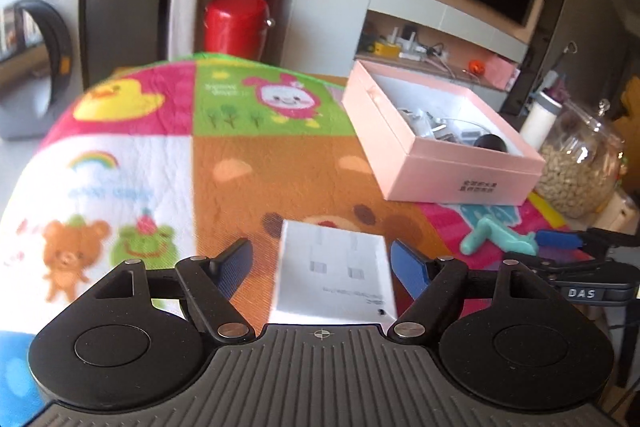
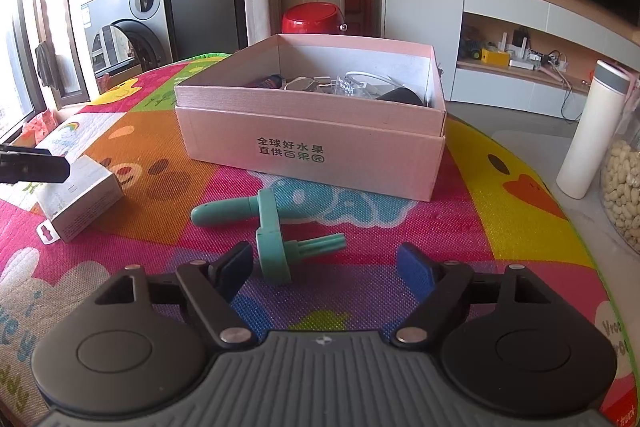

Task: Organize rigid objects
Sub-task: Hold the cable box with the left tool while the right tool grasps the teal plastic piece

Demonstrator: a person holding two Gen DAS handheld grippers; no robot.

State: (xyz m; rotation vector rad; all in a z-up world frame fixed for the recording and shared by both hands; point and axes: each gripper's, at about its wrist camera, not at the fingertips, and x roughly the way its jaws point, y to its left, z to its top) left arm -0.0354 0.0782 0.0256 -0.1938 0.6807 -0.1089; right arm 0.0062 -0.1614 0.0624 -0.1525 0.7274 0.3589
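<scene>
L gripper (image 1: 322,267) wide apart, white box (image 1: 334,275) between pads, no squeeze | R gripper (image 2: 322,269) wide apart, teal crank (image 2: 272,235) just ahead, lying sideways | pink box (image 2: 312,147) behind, R nearer

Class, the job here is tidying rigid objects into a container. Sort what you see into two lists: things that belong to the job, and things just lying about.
Belongs to the job:
pink box
small white carton
teal plastic crank
left gripper
right gripper

Just lying about:
white bottle
glass jar of nuts
red pot
</scene>
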